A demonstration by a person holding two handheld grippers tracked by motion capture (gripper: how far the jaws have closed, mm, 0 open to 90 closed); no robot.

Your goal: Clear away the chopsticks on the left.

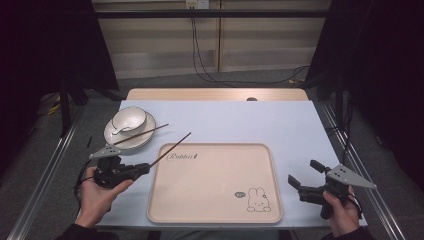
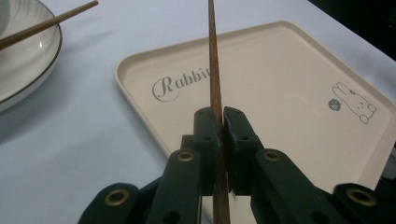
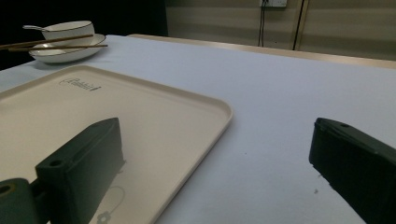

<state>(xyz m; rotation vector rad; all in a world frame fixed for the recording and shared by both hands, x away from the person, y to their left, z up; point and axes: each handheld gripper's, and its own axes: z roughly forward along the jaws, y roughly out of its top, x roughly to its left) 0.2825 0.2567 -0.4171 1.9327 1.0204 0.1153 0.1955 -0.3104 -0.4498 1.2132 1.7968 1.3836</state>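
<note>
The left tool (image 1: 145, 169) grips 1 chopstick (image 1: 172, 147) slanting above the tray's (image 1: 215, 217) near-left corner. The right tool (image 1: 306, 176) stands wide, empty, beside the tray's right edge.

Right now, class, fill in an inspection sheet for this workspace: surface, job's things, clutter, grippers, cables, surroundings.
Surface: table under a pale blue cover, bare wood strip at the far edge.
Job's things: one chopstick clamped in the left gripper, its tip over the beige tray; second chopstick resting across the plate, which carries a bowl with a spoon.
Clutter: nothing seen.
Grippers: left fingers shut on the chopstick; right gripper open, empty, right of the tray.
Cables: black cables hang down the back wall to the floor.
Surroundings: dark curtains at both sides, metal rails along the table.
</note>
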